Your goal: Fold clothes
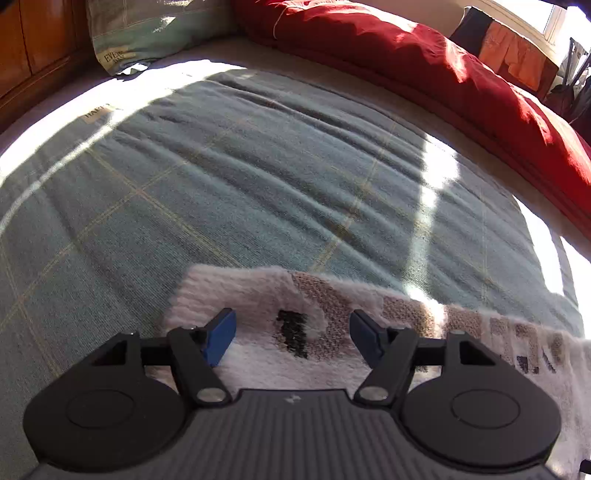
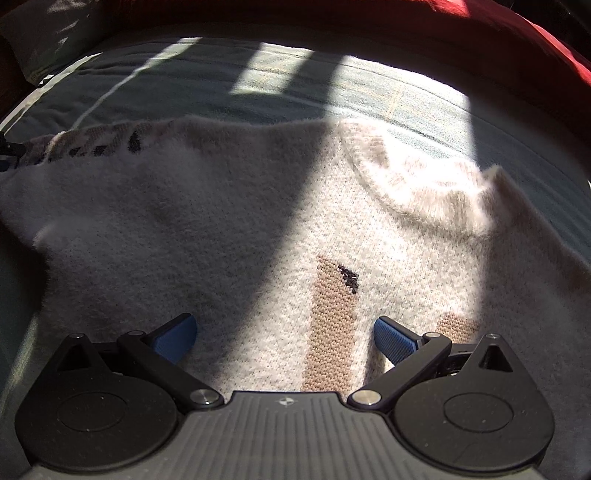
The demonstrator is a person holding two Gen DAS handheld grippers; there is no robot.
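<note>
Left gripper (image 1: 293, 334): blue pads (image 1: 220, 341) spread wide, nothing between them, poised over the patterned edge of a fuzzy white sweater (image 1: 266, 295). Right gripper (image 2: 284, 338): fingers wide apart, empty, above the sweater's (image 2: 207, 221) front near a tan stripe (image 2: 328, 325); collar (image 2: 424, 192) far right. Sweater lies flat on a green checked blanket (image 1: 277, 166). Far side: red quilt (image 1: 424, 62), pillow (image 1: 147, 29).

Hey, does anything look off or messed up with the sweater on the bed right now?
Nothing looks damaged. The white sweater lies on the green blanket, its patterned edge turned over. Both grippers are open above it.
</note>
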